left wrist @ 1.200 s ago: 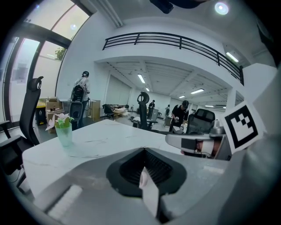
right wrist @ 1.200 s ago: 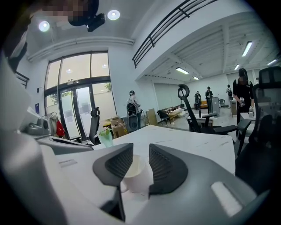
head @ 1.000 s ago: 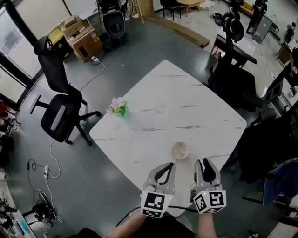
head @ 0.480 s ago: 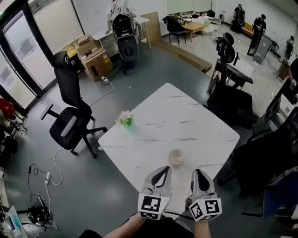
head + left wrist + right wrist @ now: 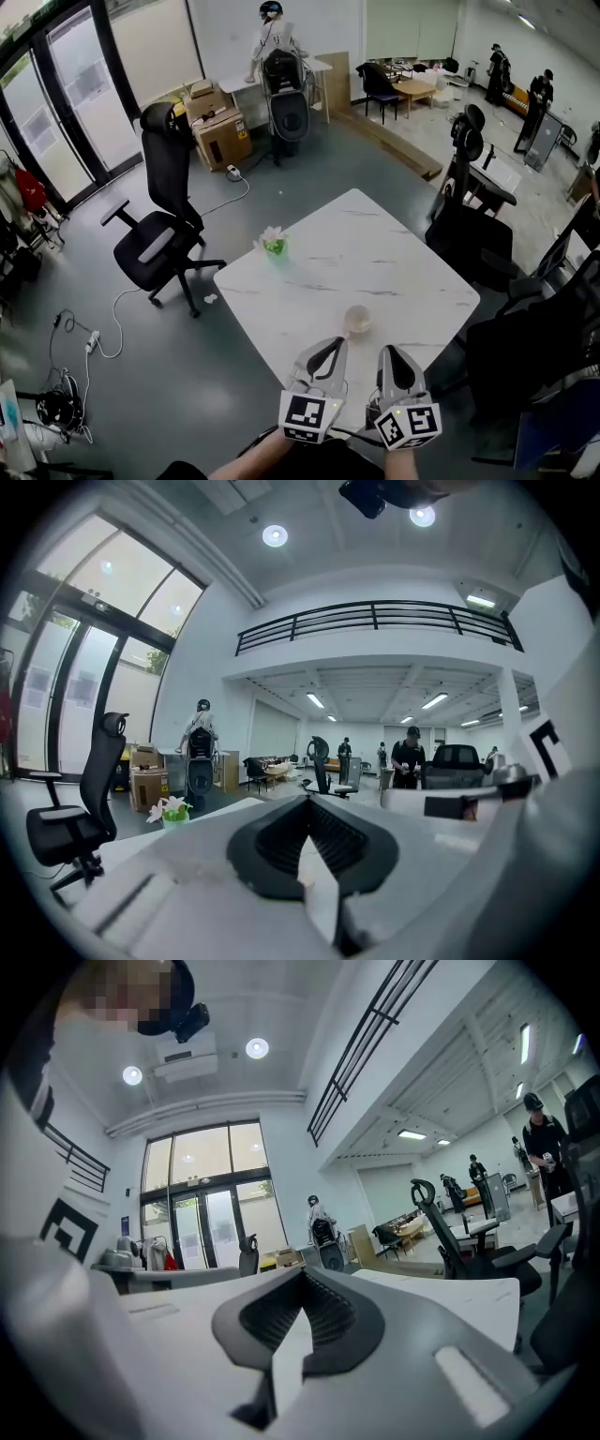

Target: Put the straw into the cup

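Here the left hand-held gripper (image 5: 328,347) and right hand-held gripper (image 5: 394,354), each clenched empty, face the cup (image 5: 357,321).

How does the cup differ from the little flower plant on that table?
The cup is pale and plain; the flower plant is green with pale blossoms. The cup stands toward the near corner of the table, the flower plant by its far left edge. Both stand upright on it, well apart.

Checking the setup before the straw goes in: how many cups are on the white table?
1. The cup stands near the table's edge closest to the person; no other shows, and little there could hide one.
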`<state>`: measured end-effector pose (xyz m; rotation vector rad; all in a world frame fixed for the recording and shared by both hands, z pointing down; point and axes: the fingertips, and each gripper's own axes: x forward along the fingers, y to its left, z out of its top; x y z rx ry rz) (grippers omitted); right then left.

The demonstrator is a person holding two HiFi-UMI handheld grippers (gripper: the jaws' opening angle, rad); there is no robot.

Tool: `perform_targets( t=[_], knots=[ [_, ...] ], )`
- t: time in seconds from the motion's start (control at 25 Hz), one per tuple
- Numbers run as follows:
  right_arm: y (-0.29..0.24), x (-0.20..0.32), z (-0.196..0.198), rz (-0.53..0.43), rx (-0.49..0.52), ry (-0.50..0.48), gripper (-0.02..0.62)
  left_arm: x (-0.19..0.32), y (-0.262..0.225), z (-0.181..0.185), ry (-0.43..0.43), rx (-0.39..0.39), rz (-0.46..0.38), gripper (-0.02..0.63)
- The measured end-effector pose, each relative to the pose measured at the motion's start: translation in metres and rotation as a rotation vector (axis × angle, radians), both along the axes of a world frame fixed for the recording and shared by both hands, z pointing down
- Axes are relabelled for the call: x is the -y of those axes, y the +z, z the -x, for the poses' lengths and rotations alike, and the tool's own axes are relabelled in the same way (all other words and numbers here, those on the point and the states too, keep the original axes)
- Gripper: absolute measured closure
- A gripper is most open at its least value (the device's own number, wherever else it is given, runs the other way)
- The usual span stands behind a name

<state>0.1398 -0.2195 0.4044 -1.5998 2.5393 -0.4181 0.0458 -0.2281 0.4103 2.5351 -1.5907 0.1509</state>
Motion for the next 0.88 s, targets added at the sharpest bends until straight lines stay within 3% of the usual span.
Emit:
perform_targets(
  t=[0.28, 0.88],
  knots=[
    [-0.011, -0.003, 0.004, -0.025, -0.016, -0.04, 0.604, -0.009, -0.003, 0.008, -0.054, -0.015, -0.013, 0.604],
    [-0.012, 0.001, -0.001, -0.026, -0.058, -0.023, 0.604, -0.002, -0.009, 0.006, -0.055, -0.016, -0.033, 0.604]
  ],
)
